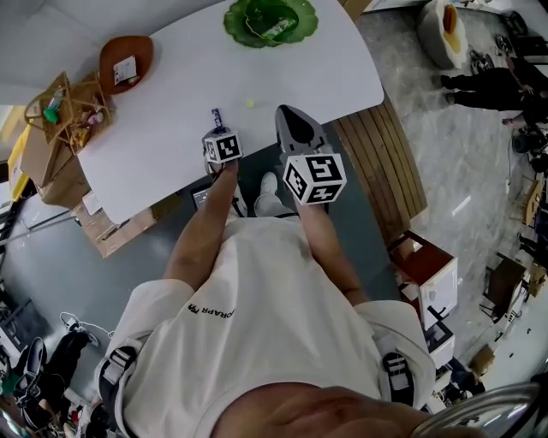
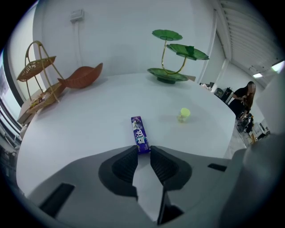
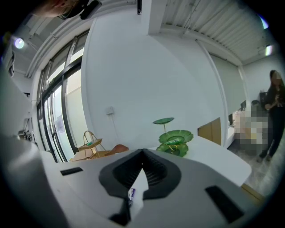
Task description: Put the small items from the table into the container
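Observation:
A purple gum pack [image 1: 217,117] lies on the white table [image 1: 163,145] near its front edge. My left gripper [image 1: 216,130] points steeply down at it. In the left gripper view the pack [image 2: 140,132] runs away from me, and its near end sits clamped between the tips of the left gripper [image 2: 143,149]. A small yellow-green item [image 1: 249,103] [image 2: 184,114] rests a little to the right. My right gripper [image 1: 293,121] hovers beside the left one; in its own view the right gripper [image 3: 142,153] has its tips together with nothing between them.
A green lotus-leaf dish [image 1: 270,21] [image 2: 168,75] stands at the far side, with a brown leaf-shaped dish [image 1: 126,60] and a wicker basket stand [image 1: 64,107] on the left. A wooden slatted bench [image 1: 385,171] runs by the table's right edge. People [image 1: 484,85] stand far right.

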`<state>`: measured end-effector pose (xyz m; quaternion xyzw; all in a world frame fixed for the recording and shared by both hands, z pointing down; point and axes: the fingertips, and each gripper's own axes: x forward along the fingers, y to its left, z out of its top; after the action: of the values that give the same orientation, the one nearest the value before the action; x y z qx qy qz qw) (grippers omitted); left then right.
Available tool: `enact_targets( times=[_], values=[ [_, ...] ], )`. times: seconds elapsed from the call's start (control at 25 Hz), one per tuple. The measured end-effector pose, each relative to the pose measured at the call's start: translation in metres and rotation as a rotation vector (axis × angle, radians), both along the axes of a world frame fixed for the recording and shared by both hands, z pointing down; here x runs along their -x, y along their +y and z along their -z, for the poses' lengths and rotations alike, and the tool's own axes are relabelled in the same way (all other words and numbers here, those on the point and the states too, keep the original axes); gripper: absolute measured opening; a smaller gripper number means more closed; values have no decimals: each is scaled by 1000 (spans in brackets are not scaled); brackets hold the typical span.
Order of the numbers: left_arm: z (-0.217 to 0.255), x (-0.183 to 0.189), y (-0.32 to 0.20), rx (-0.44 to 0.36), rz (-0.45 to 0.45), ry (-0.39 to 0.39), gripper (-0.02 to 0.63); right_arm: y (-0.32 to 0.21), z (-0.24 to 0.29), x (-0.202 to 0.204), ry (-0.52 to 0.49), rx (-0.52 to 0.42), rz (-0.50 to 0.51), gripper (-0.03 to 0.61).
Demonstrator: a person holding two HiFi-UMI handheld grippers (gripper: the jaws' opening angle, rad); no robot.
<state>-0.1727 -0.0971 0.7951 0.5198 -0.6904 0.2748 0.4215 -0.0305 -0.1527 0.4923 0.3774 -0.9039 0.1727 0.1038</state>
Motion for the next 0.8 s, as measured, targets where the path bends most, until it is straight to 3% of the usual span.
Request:
enact_targets(
  times=[0.8],
  values=[
    [52,-3,-23,-123,-91,-42,87,2,21,-7,-23,-47,-19,6]
  ],
)
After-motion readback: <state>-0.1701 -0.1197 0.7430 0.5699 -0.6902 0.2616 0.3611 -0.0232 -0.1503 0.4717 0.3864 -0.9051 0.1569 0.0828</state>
